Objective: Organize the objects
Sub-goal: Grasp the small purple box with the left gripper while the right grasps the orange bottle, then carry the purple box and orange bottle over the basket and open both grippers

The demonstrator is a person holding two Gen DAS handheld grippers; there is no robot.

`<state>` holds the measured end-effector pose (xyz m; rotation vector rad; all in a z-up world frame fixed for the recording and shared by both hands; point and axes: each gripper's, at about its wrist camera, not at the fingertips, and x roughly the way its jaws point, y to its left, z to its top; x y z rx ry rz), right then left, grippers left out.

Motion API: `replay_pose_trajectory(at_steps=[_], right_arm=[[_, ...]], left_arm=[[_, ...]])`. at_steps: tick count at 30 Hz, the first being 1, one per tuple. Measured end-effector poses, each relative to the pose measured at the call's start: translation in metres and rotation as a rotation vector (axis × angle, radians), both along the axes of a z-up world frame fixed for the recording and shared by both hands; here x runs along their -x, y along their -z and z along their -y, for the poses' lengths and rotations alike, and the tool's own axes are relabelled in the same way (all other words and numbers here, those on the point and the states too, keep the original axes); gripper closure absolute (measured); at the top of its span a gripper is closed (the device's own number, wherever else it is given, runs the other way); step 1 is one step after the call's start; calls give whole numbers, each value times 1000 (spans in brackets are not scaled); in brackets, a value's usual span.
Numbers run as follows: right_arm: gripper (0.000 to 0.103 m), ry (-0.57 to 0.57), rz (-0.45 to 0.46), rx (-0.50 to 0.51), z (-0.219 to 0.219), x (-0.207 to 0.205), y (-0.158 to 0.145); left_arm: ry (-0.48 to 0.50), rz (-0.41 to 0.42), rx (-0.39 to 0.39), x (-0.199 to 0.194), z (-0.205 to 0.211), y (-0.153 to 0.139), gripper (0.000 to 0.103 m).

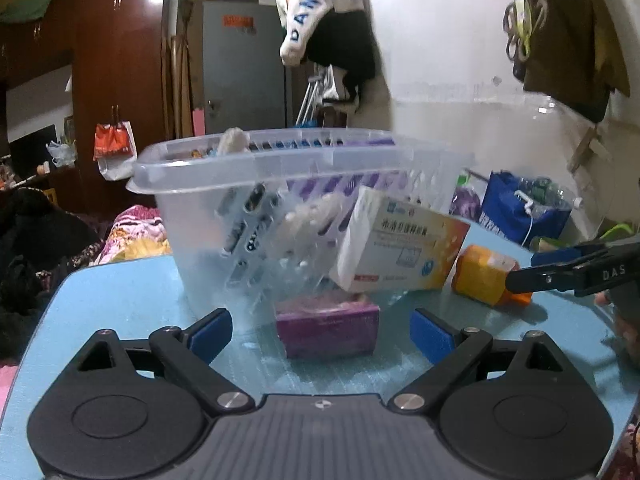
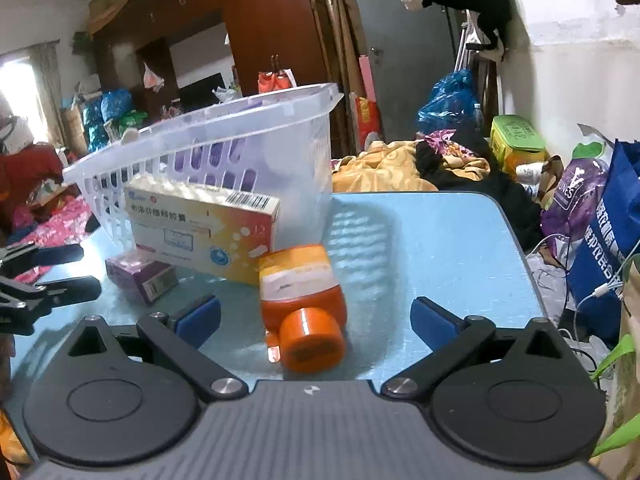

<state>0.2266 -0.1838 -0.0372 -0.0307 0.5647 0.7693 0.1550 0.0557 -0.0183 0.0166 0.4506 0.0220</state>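
Observation:
A clear plastic basket [image 1: 208,184] stands on the light blue table [image 1: 120,292], with a remote-like item and white things inside. A white and orange medicine box [image 1: 400,244] leans against it, resting on a small purple box [image 1: 328,326]. An orange bottle [image 1: 486,274] lies on its side to the right. My left gripper [image 1: 322,334] is open, with the purple box between its blue pads. In the right wrist view my right gripper [image 2: 316,320] is open around the orange bottle [image 2: 304,296]; the basket [image 2: 240,136], medicine box [image 2: 200,232] and purple box [image 2: 140,274] lie beyond.
The right gripper's fingers [image 1: 560,272] reach in from the right edge of the left view; the left gripper's fingers [image 2: 44,276] show at the left of the right view. Bedding [image 2: 384,168], bags [image 2: 600,232] and wardrobes [image 1: 116,60] surround the table.

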Motion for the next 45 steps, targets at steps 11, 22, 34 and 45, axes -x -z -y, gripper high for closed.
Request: replay_pose_trajectory(at_steps=[11,22,34,45], right_arm=[[0,-5,-13,62,-16,-1,0],[14,1,-2,88,-24,-6,1],[48,-7,-11,121,-28,-2,3],[50,4,85,25,0,26,-14]], left_arm=[[-24,-61,-13,-22,14,5,6],[-35,-102,-62,-31,22,7,11],[-41,-114,-66,-35,24,9,33],[9,35,-9,15,20,-4,37]])
